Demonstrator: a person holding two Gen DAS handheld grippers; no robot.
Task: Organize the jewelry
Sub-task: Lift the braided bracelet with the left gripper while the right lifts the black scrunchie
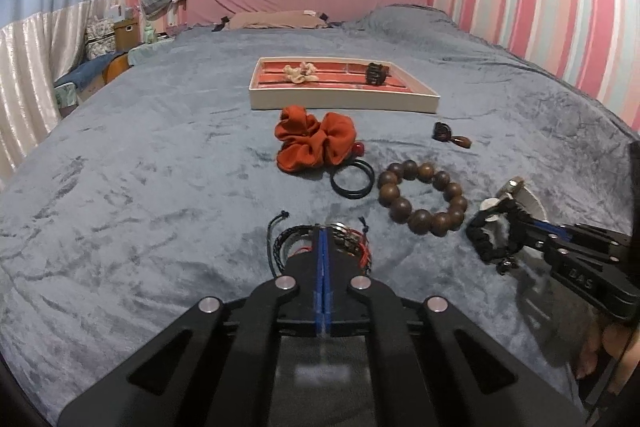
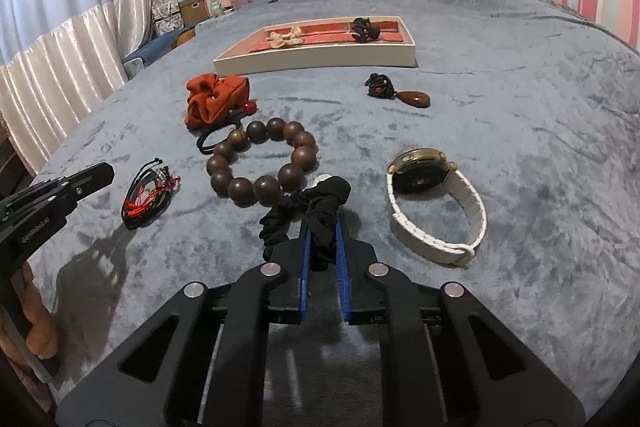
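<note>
right gripper [image 2: 323, 227] is clamped on the black scrunchie [image 2: 316, 211], low over the blanket. the jewelry tray [image 2: 320, 61] lies straight ahead, past the wooden bead bracelet [image 2: 262, 161]. left gripper [image 1: 324, 239] is pinched together, just short of the cord bracelets [image 2: 150, 197].

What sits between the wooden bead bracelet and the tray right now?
Left wrist view: the orange scrunchie and black hair ties lie between the wooden bead bracelet and the tray, slightly left of the direct line.
</note>
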